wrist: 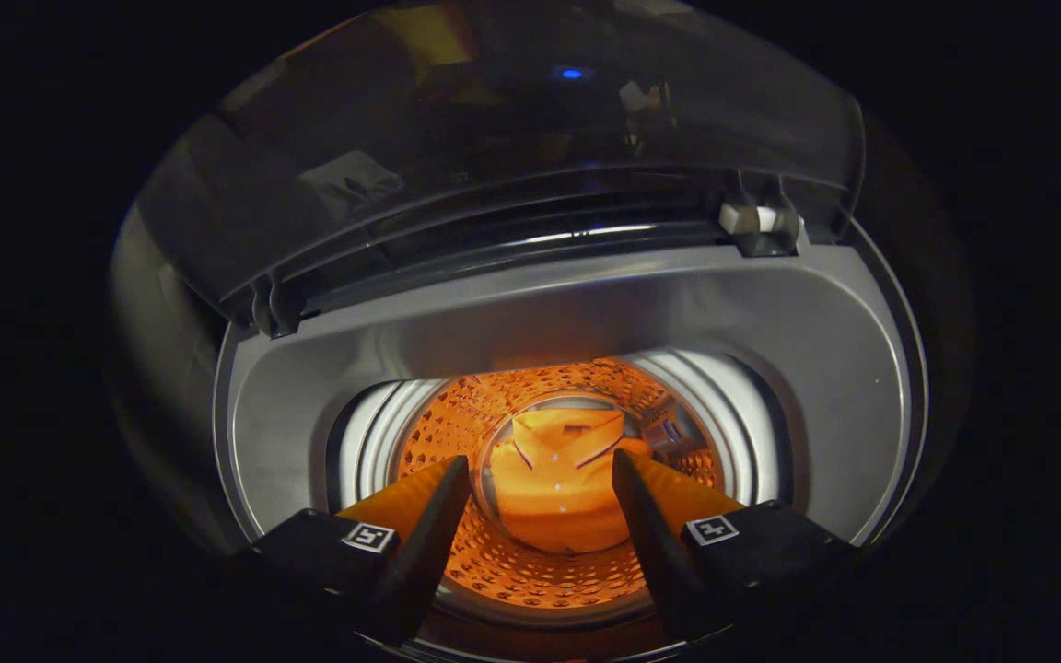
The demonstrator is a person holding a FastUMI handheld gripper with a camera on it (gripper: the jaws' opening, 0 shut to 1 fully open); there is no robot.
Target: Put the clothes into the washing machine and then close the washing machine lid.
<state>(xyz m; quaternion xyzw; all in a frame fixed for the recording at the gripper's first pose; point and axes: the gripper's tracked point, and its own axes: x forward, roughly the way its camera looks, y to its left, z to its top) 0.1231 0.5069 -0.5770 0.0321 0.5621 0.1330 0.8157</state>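
Gripper (542, 474) hovering over the open washing machine (530, 304), jaws spread and empty, folded garment (556, 483) lying in the drum (457, 414) beyond, lid (494, 157) standing raised.

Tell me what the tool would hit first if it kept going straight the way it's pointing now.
Most likely the folded garment lying at the bottom of the perforated drum. The tool is open, holding nothing, aimed down into the drum, and the way to the garment looks free, though depth is hard to judge.
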